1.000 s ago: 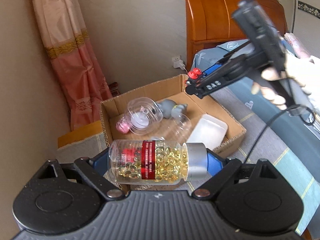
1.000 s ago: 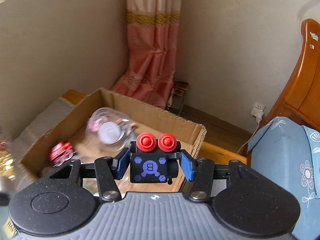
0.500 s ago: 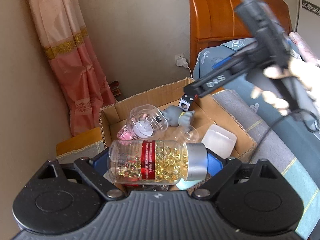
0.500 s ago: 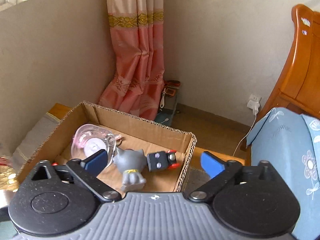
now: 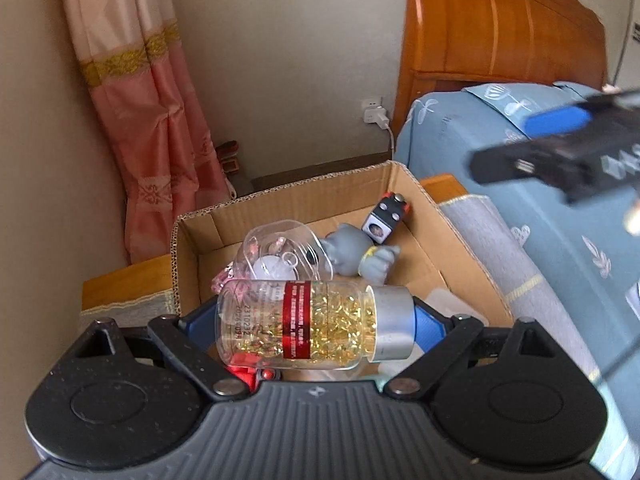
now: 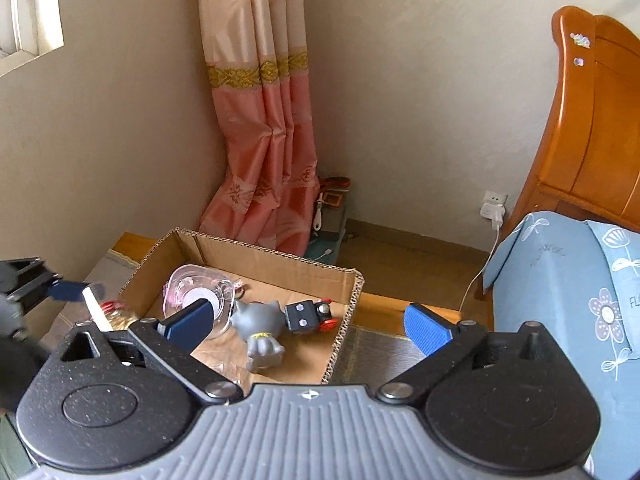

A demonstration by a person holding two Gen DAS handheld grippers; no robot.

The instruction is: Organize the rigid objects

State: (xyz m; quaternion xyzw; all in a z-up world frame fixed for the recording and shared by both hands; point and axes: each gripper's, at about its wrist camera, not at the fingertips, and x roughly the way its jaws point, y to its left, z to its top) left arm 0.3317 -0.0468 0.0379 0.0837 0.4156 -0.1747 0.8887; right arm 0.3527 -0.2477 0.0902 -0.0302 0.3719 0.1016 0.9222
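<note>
My left gripper (image 5: 316, 322) is shut on a clear capsule bottle (image 5: 308, 324) with a red label and silver cap, held sideways above the near edge of the cardboard box (image 5: 288, 196). In the box lie a grey cat figure (image 5: 352, 250), a black cube toy with red buttons (image 5: 386, 218) and a clear pink-tinted container (image 5: 280, 248). My right gripper (image 6: 308, 322) is open and empty, above and behind the box (image 6: 280, 264); the cube toy (image 6: 308, 316), cat figure (image 6: 260, 328) and container (image 6: 196, 292) show between its fingers. The left gripper (image 6: 52, 290) appears at the far left.
A bed with a blue cover (image 5: 560, 208) and wooden headboard (image 5: 500, 28) lies to the right. A pink curtain (image 6: 264, 140) hangs in the corner. A wall socket with a white cable (image 6: 494, 208) is behind the box. The box stands on a grey cloth (image 5: 492, 236).
My right gripper opened and dropped the black cube toy into the box, then drew back to the right. My left gripper moved over the box with the bottle.
</note>
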